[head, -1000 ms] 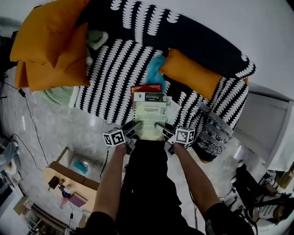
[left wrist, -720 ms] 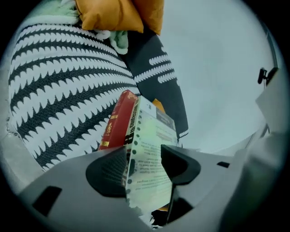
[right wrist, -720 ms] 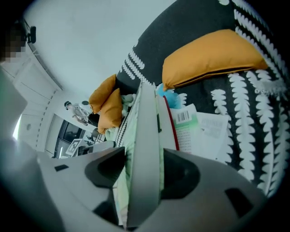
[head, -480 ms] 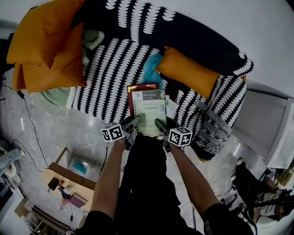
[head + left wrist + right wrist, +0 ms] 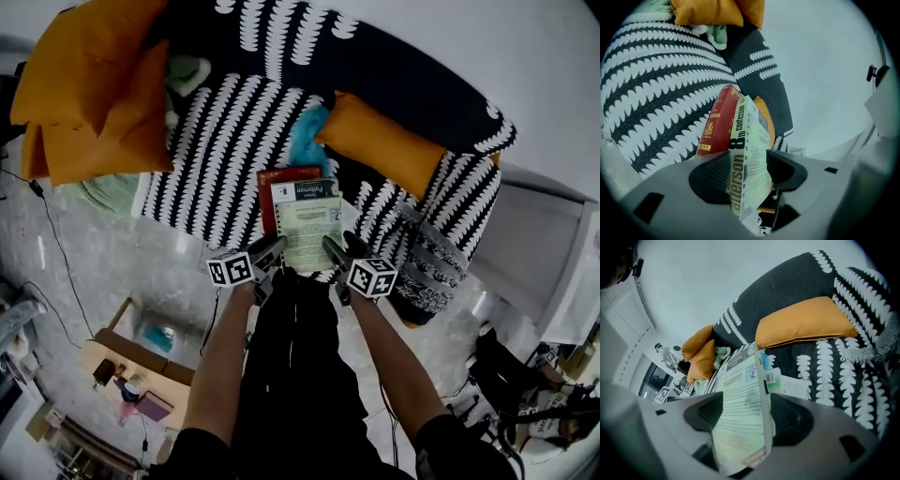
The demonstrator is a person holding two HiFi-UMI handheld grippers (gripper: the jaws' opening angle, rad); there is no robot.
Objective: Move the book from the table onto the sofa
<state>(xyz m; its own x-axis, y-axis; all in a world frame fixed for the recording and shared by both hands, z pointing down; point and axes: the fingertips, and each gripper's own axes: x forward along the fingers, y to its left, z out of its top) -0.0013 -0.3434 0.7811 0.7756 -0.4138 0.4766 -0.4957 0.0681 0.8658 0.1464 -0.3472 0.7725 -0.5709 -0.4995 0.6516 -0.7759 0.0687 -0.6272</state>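
Two holds, one loosening | left gripper (image 5: 269,249) pinches pale green paperback book (image 5: 309,223) | right gripper (image 5: 335,251) jaws have just been opening around it | risk: one-sided grip lets it pivot off black-and-white patterned sofa (image 5: 216,159) edge

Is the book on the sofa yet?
Nearly. The green book already looks laid on the striped sofa, partly over a red book. The right gripper has just been opening its jaws around it; the left gripper clamps it. Left to do: let go fully and pull both back.
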